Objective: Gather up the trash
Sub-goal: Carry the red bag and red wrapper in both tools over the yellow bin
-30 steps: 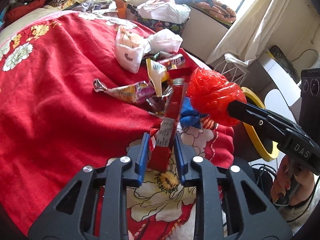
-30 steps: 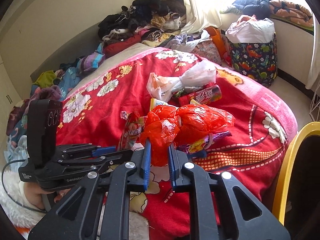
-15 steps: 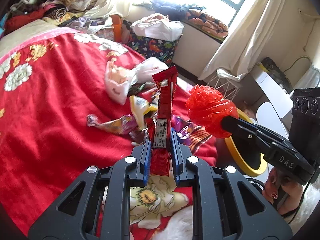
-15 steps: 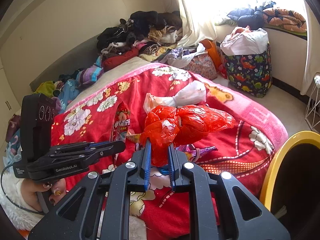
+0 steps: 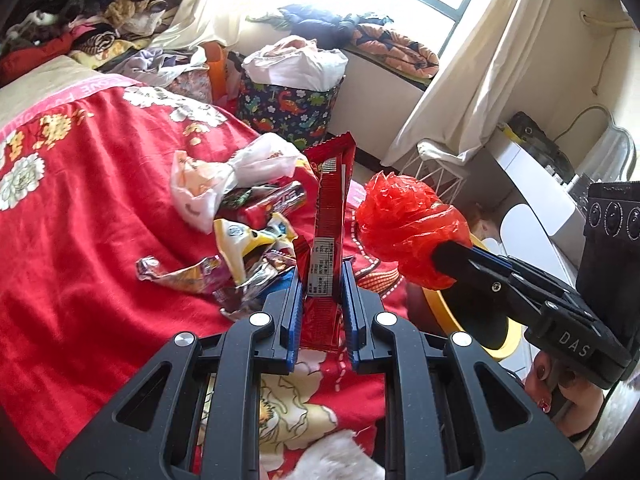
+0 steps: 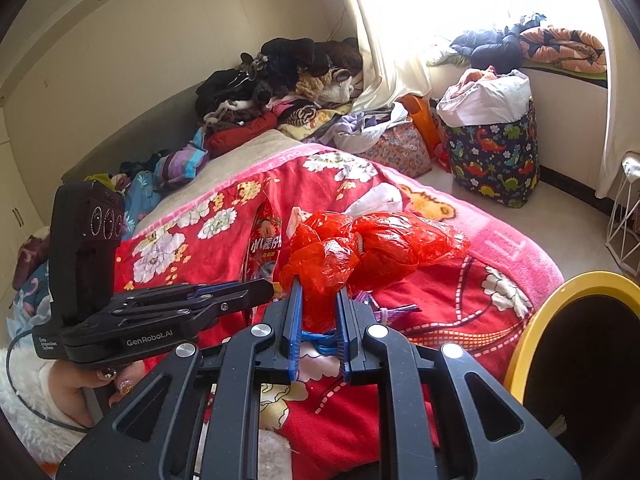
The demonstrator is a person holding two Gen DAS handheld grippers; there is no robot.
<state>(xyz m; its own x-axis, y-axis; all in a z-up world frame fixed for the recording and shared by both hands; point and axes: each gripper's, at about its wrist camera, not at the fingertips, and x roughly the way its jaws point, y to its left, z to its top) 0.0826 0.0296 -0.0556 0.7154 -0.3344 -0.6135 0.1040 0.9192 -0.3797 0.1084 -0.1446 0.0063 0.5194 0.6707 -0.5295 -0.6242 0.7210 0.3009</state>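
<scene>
My left gripper (image 5: 319,280) is shut on a long red snack wrapper (image 5: 330,216) and holds it upright above the bed. My right gripper (image 6: 318,292) is shut on a crumpled red plastic bag (image 6: 376,240), also lifted; the bag shows in the left wrist view (image 5: 408,228) too. The red wrapper shows edge-on in the right wrist view (image 6: 266,244). More trash lies on the red floral blanket (image 5: 80,240): a white plastic bag (image 5: 224,176), a yellow wrapper (image 5: 240,240), a foil wrapper (image 5: 180,276). A yellow-rimmed bin (image 6: 560,340) stands at the right, below the bed edge.
A dinosaur-print bag (image 5: 292,108) stuffed with white plastic stands on the floor by the window. A white wire stand (image 5: 436,168) is beside the curtain. Piled clothes (image 6: 288,84) fill the far side of the bed. A white desk (image 5: 552,200) is at the right.
My left gripper has lifted the red wrapper clear of the trash pile and raised it upright. My right gripper has risen with the red bag, towards the yellow bin.
</scene>
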